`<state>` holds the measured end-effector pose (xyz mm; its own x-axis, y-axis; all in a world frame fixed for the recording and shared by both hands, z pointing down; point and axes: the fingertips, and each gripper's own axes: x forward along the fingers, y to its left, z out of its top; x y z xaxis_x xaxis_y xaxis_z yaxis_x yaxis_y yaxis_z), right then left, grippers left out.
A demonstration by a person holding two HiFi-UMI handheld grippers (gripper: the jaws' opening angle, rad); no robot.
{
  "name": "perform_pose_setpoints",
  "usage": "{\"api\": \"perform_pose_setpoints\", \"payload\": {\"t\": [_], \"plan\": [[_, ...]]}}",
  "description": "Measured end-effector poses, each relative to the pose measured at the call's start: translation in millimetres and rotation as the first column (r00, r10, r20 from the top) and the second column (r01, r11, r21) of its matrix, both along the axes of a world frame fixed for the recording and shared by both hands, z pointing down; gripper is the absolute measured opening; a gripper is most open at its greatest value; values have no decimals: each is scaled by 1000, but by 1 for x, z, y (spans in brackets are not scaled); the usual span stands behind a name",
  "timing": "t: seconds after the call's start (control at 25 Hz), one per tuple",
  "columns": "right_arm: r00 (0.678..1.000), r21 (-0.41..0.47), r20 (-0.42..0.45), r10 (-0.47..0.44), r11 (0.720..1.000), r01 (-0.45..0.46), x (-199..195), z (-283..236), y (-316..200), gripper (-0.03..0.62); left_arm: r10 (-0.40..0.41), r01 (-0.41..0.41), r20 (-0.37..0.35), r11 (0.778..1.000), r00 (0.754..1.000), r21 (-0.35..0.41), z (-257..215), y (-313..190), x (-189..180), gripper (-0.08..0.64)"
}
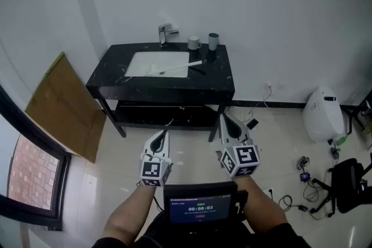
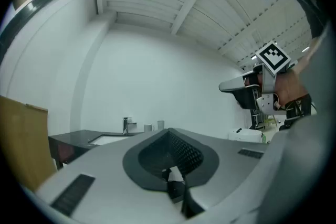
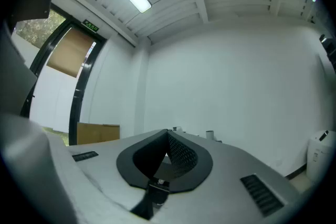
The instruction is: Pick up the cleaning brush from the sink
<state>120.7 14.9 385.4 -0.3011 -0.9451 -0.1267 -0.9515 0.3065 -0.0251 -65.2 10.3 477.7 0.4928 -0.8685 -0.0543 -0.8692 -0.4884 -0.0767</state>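
Observation:
The cleaning brush (image 1: 181,67), white-handled, lies across the right rim of the white sink basin (image 1: 148,61), which is set in a black counter (image 1: 218,81) against the far wall. Both grippers hang over the floor well short of the counter and point toward it. My left gripper (image 1: 165,132) is shut with nothing in it, its jaws meeting at a point (image 2: 169,131). My right gripper (image 1: 221,117) is likewise shut and empty (image 3: 167,134). The left gripper view shows the basin (image 2: 107,139) and faucet (image 2: 127,124) small and far off.
A faucet (image 1: 167,34) and two cups (image 1: 193,42) (image 1: 213,40) stand at the counter's back. A cardboard sheet (image 1: 64,103) leans on the left wall. A white appliance (image 1: 323,113), a black chair base (image 1: 344,183) and cables (image 1: 302,174) sit on the floor at right.

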Motion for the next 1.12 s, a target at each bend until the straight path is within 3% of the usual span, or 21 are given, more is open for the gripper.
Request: {"api": "perform_pose_setpoints", "payload": {"t": [0.52, 0.72, 0.84, 1.0, 1.12], "plan": [[999, 17, -26, -24, 1000, 25, 10, -7, -3, 0, 1, -1, -1, 1000, 1000, 8, -11, -4, 17, 8], [1000, -5, 11, -6, 1000, 6, 24, -31, 0, 0, -24, 25, -33, 1000, 999, 13, -65, -4, 25, 8], [1000, -20, 3, -8, 1000, 8, 33, -52, 2, 0, -47, 46, -34, 999, 998, -24, -99, -3, 27, 8], [1000, -51, -14, -28, 998, 27, 43, -65, 5, 0, -22, 18, -62, 998, 998, -65, -129, 3, 28, 8], [999, -84, 5, -49, 995, 49, 54, -58, 5, 0, 19, -22, -31, 997, 999, -74, -136, 7, 32, 8]]}}
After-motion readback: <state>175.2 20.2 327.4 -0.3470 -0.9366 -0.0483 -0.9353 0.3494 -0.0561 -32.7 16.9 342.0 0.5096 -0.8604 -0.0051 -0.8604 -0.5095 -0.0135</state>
